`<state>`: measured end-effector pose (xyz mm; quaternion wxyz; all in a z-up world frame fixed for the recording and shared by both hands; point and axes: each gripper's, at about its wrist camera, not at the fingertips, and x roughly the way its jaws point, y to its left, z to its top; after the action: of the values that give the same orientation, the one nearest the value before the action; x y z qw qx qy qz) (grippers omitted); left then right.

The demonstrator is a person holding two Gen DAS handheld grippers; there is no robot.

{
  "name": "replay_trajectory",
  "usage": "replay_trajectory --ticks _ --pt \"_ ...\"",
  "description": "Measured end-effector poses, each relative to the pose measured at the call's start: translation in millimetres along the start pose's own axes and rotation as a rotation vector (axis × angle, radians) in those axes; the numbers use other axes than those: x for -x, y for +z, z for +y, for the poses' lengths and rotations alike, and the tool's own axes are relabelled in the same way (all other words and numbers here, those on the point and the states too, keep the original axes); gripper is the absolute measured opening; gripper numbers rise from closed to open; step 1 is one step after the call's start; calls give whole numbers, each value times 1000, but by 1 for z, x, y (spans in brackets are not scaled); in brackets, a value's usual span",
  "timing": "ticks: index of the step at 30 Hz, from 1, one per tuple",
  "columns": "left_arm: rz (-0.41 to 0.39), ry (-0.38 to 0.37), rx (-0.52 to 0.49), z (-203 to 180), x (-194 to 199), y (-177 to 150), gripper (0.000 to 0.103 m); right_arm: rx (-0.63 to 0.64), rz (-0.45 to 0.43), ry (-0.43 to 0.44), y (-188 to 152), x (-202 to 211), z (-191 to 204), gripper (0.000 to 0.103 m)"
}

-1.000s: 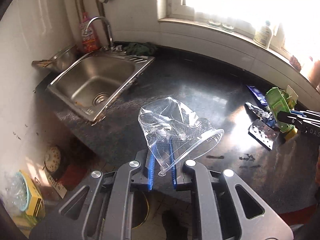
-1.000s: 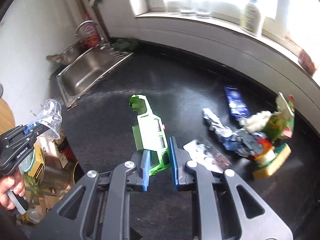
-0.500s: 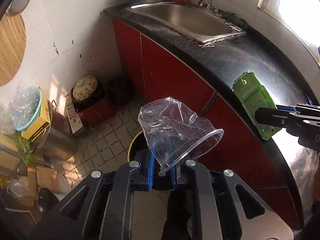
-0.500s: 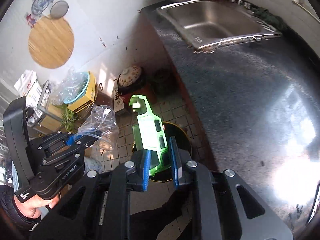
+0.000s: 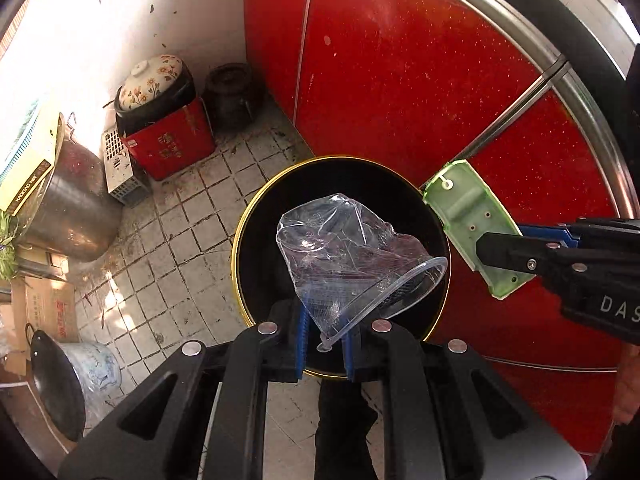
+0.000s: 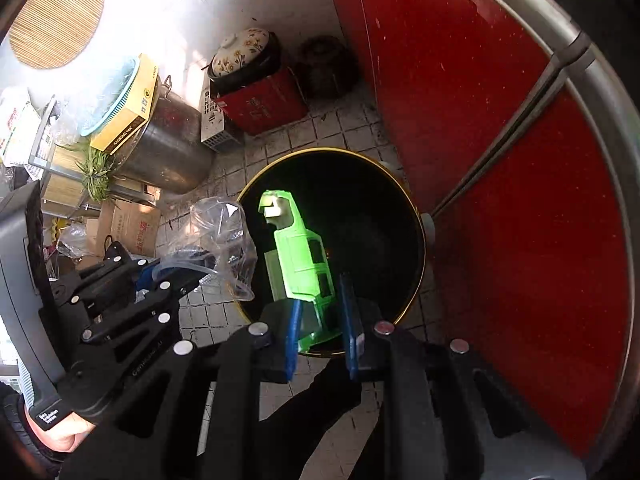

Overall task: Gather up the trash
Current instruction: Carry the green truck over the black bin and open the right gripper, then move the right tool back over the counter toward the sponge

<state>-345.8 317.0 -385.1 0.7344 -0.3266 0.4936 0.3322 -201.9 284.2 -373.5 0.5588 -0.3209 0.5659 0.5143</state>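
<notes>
Left wrist view showed the left gripper [image 5: 325,340] pointing down, its jaws squeezed onto the rim of a crushed clear plastic cup [image 5: 352,256]. The cup hung right above the dark mouth of a round black bin with a gold rim [image 5: 240,240] that stood on the tiled floor [image 5: 176,240].

The right gripper [image 6: 320,328] was pinched narrow on a bright green plastic toy-car shell [image 6: 304,256]. In the right wrist view the green shell also hung over the bin's opening, close to its near edge.

The step in hand looked like dropping both bits of trash into the bin. To do it well, each piece should sit over the middle of the hole before the jaws let go. The cup is light and floppy, so it might cling to a pad; opening wide and giving a small shake would probably help. The green shell is long and stiff, so it should go in end first so it does not catch on the gold rim.

The red cupboard doors [image 5: 400,80] stood just beside the bin on one side, so there was little room there. The floor on the other side was open, with a steel pot [image 5: 68,208] and a red box [image 5: 168,144] farther off. The two grippers were near each other, so they should take care not to bump.
</notes>
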Motion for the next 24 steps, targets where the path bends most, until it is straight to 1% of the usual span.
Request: replay_trajectory --ticks 2,3,4,5,6,7,8,12,15,18,19,21,22,24 --pt "4 -2 -8 0 -7 1 13 -7 2 1 7 -7 1 18" --pt "6 -1 -14 1 -9 1 16 -7 6 8 9 -10 2 20" --pt "15 -3 -19 0 -12 1 31 -5 16 9 12 -13 0 25" --pt "19 -3 -27 -1 -12 1 57 -5 21 13 13 -12 -3 52" --pt "6 10 -35 -2 -9 0 67 -5 5 19 13 -9 -3 81" --pt "-16 25 -44 -3 -5 -1 72 0 -22 19 14 -5 -1 86" --pt "-27 29 -52 -3 -2 -2 73 10 -30 26 14 -3 -2 86" --pt "-23 18 -43 2 11 -2 75 30 -20 59 16 10 3 86" --pt "-38 27 -42 6 27 1 77 43 -38 73 15 31 9 86" --pt "-63 39 -56 3 51 3 81 28 -56 100 13 54 15 86" --pt "-70 42 -64 2 60 5 81 23 -67 108 10 65 15 86" --pt "-88 45 -91 -4 81 7 84 26 -89 106 6 88 18 86" --pt "-89 52 -112 -10 92 9 86 26 -92 100 3 102 18 86" --pt "-102 50 -162 -25 116 16 86 20 -112 93 -4 136 14 86"
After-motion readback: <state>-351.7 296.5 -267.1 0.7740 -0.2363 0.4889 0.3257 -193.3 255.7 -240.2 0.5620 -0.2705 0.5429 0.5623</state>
